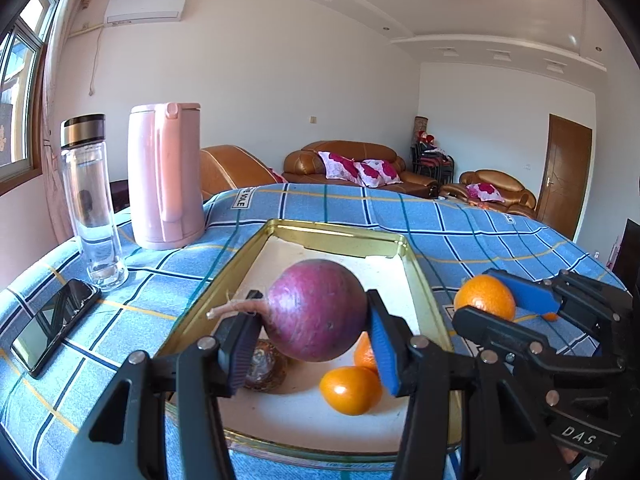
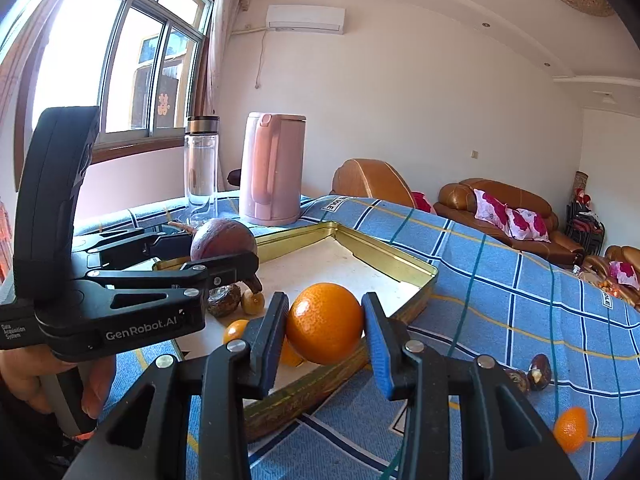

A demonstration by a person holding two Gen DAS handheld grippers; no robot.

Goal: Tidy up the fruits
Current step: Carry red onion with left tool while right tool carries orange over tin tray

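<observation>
The left gripper (image 1: 312,344) has its jaws closed on a purple radish (image 1: 316,310), held clear above the gold tray (image 1: 340,236). The right gripper (image 2: 324,340) has its jaws pressed on either side of a large orange (image 2: 325,323), poised over the tray's near rim, just beside the left gripper.

Below the left jaws, inside the tray, lie two small oranges (image 1: 350,390) touching each other, and a brown wrinkled fruit (image 1: 264,364) under the left finger. The right wrist view also shows a small yellowish fruit (image 2: 254,302) next to the brown one.

Out to the right of the right jaws, a small orange (image 2: 571,429) and two dark brown fruits (image 2: 538,372) lie on the checked cloth of the table (image 2: 500,280), outside the tray.

So the work looks roughly half done: several pieces are in, two are in hand awaiting release, and at least three loose ones remain to collect.
</observation>
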